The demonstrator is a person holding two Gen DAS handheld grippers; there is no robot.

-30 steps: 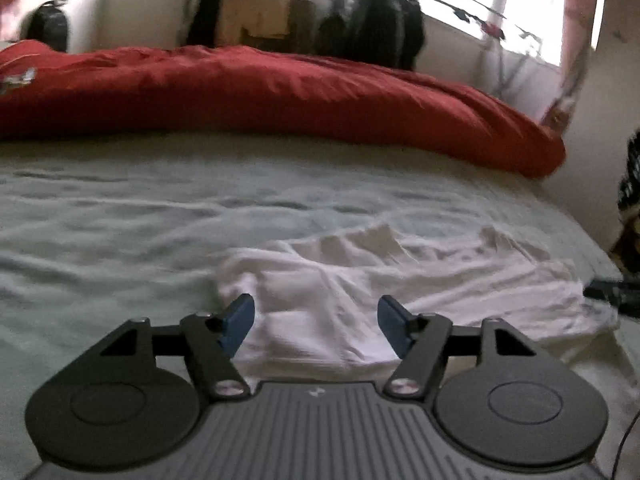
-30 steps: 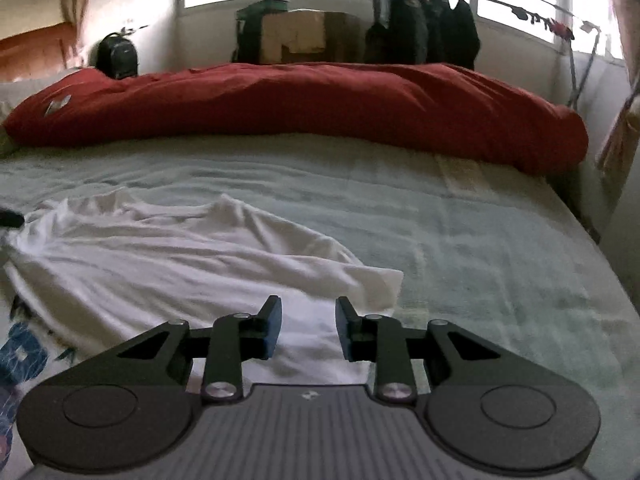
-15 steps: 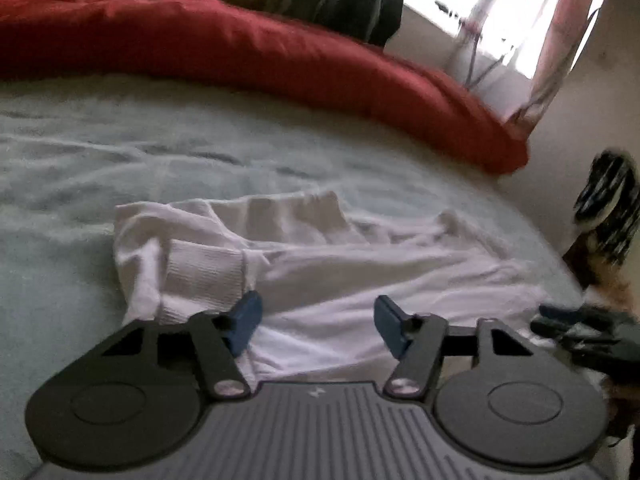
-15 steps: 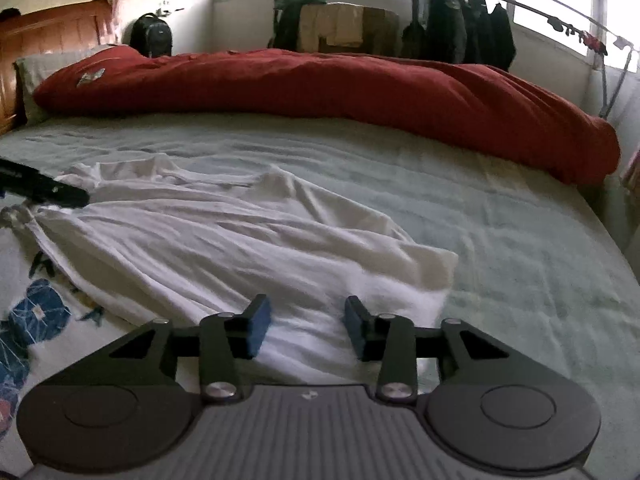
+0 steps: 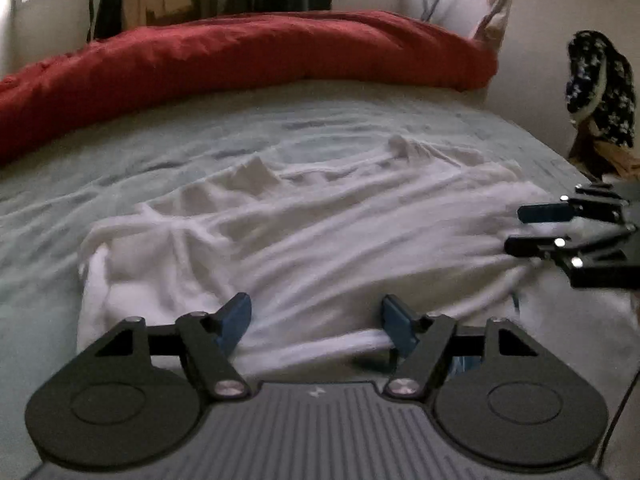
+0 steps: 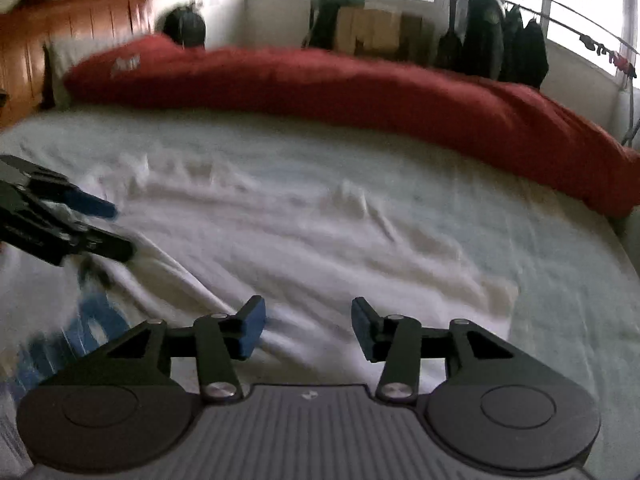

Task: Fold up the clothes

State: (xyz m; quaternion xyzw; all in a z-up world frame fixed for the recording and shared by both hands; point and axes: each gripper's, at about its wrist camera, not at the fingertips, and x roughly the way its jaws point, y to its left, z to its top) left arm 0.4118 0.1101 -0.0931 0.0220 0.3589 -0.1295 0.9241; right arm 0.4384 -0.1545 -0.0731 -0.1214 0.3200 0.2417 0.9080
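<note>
Pale green bed (image 5: 168, 152), white garment (image 5: 320, 240), red duvet (image 5: 240, 56)

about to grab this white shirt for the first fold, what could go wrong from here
The white shirt lies rumpled in ridges, so the left gripper, jaws opening, may pinch several layers or only a wrinkle. The right gripper, also opening, hovers over the near hem; a grab could catch the green sheet too. Uneven grabs would probably skew the fold.
</note>
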